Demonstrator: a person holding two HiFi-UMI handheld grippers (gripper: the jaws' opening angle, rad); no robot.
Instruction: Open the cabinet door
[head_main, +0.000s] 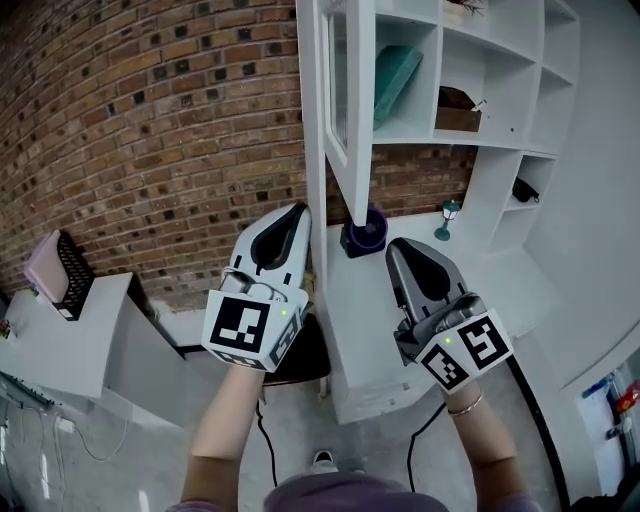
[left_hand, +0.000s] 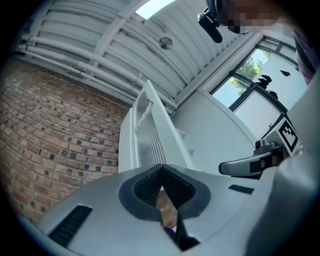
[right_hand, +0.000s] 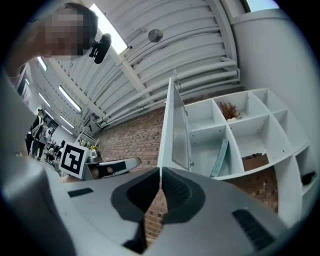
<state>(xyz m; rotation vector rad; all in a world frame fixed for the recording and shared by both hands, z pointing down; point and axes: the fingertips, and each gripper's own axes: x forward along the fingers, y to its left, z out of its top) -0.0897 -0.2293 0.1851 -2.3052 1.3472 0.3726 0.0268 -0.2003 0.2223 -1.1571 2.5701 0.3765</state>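
Observation:
The white cabinet door (head_main: 358, 150) with its glass pane stands swung open, edge-on to me, at the left end of a white shelf unit (head_main: 500, 140). Both grippers hang below it and touch nothing. My left gripper (head_main: 297, 210) is shut and empty, its tip just left of the door's lower corner. My right gripper (head_main: 395, 245) is also shut and empty, right of that corner, over the white counter (head_main: 480, 290). In the left gripper view the door (left_hand: 150, 135) rises above the closed left gripper (left_hand: 161, 167). The right gripper view shows the door (right_hand: 176, 130) above the closed right gripper (right_hand: 160, 172).
Open shelves hold a teal book (head_main: 395, 80) and a brown box (head_main: 458, 115). A purple pot (head_main: 368, 230) and a small lantern figure (head_main: 447, 218) stand on the counter. A brick wall (head_main: 150, 130) is at the left, with a low white cabinet (head_main: 70, 350) and a black seat (head_main: 305, 355).

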